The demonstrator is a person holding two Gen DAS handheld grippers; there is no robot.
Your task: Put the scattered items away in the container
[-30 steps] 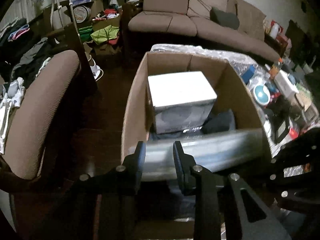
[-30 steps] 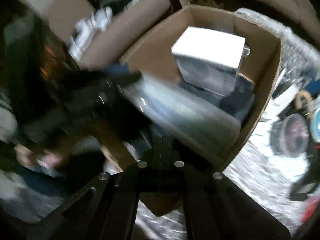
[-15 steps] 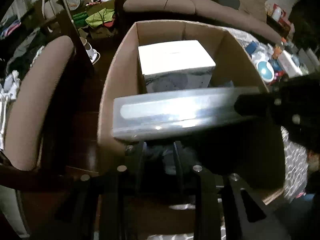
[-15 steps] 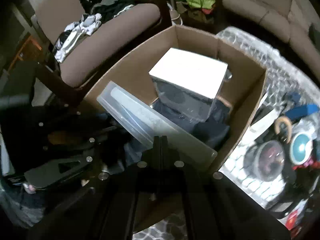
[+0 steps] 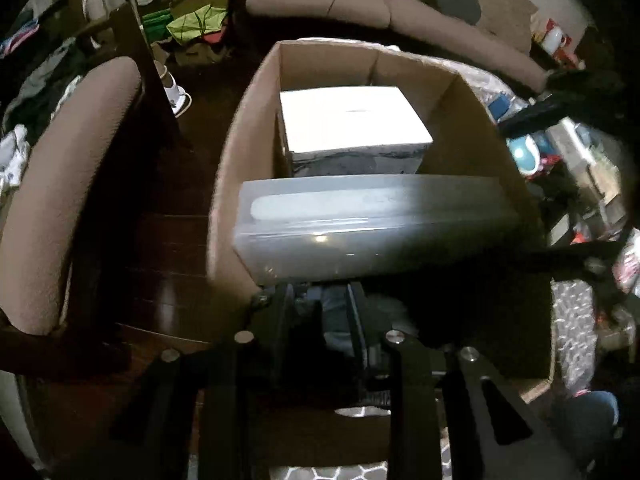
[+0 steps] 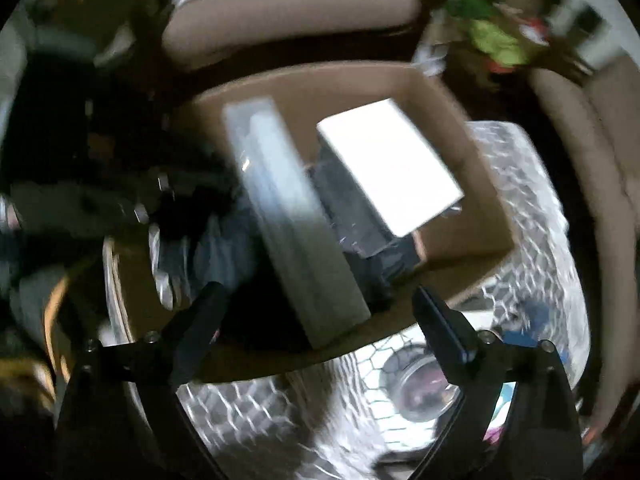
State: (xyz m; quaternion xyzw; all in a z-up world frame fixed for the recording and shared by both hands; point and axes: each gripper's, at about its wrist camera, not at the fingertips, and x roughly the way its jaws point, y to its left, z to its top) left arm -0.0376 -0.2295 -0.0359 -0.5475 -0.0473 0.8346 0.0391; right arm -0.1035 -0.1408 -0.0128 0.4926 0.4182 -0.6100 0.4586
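A cardboard box (image 5: 248, 128) stands open on a table and holds a white box (image 5: 352, 120) and dark cloth. A long translucent plastic case (image 5: 360, 224) lies across the box's near side; it also shows in the right wrist view (image 6: 296, 232). My left gripper (image 5: 320, 300) is just behind the case, its fingers a small gap apart with nothing clearly between them. My right gripper (image 6: 320, 300) is wide open and empty, above the cardboard box's (image 6: 460, 184) edge near the case's end.
A brown chair (image 5: 60, 184) stands left of the box. A brown sofa (image 5: 380, 4) is behind. Small clutter, including a blue-white gadget (image 5: 524, 152), lies on the bubble-wrap table cover (image 6: 280, 412) to the right. A round jar (image 6: 420, 388) sits below the right gripper.
The plastic case has come down onto the box's near side. My right gripper has let go of it, opened wide and pulled back. The left gripper has shifted forward over the box.
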